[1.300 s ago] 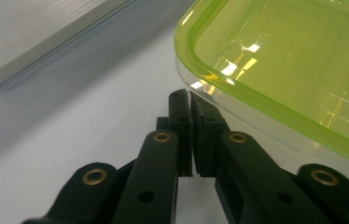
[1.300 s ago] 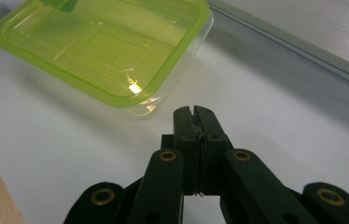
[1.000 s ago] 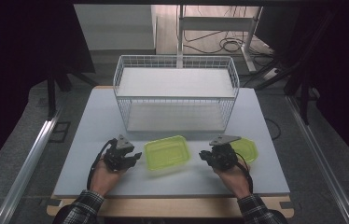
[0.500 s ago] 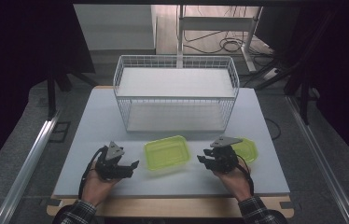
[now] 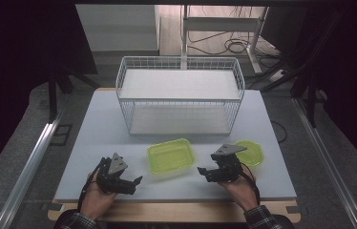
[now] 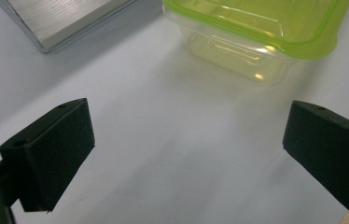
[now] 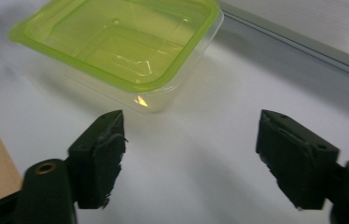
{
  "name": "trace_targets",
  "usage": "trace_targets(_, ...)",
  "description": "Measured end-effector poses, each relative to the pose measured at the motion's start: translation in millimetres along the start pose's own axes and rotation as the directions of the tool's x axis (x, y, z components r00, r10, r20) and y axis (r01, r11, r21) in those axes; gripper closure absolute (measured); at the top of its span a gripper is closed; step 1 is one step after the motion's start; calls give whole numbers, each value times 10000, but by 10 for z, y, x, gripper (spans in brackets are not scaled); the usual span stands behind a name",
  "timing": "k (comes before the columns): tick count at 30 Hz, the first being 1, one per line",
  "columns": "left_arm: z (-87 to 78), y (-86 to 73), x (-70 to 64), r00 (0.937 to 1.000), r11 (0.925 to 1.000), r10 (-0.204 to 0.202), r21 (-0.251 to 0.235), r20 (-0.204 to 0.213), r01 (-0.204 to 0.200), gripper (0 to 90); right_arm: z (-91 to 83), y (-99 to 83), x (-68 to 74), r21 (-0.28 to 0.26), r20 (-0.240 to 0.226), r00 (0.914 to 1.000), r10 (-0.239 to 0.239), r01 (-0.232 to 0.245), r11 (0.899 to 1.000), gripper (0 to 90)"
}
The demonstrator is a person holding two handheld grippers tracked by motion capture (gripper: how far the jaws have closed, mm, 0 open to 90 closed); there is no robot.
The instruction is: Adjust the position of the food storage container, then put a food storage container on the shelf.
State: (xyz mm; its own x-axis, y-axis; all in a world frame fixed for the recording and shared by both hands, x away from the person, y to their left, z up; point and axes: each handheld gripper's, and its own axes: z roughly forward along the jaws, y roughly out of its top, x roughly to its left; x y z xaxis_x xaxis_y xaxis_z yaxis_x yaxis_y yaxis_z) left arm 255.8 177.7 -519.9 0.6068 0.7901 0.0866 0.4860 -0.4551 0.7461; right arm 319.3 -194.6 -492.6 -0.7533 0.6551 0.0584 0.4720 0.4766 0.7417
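Nothing grasped yet: left gripper (image 5: pixel 136 182) and right gripper (image 5: pixel 203 172) both wide apart, resting low on table (image 5: pixel 100 124). Box (image 5: pixel 171 155) between them, untouched, in front of basket (image 5: pixel 180 76); lid (image 5: pixel 252 151) behind right gripper. Closing or placing probably all left.

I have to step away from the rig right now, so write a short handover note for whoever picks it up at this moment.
Left gripper: open, holding nothing, low over the table's near left, pointed toward the green container.
Right gripper: open, holding nothing, just right of the container.
Container: open, nothing in it, on the white table in front of the wire basket.
Green lid: flat on the table, behind the right gripper.
Done: nothing gripped yet.
Left: probably pick up the lid and close the container; neither is touched.
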Motion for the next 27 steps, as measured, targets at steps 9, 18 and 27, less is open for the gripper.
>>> trace_targets(9, 24, -29, -59, 9986, 9985, 521, 188, -113, -519, 14, 36, -72, 10, 34, -314, 9993, -188, 189, 9998, 80)
trace_targets(18, 32, -39, -59, 9979, 9979, 612, 218, -190, -608, 14, 65, -59, -9, 55, -356, 9994, 39, -38, 10000, 55)
trace_targets(27, 43, -39, -66, 9974, 9973, 688, 260, -219, -683, 15, 99, 80, -57, 176, -800, 9886, 1275, -1265, 9918, 23)
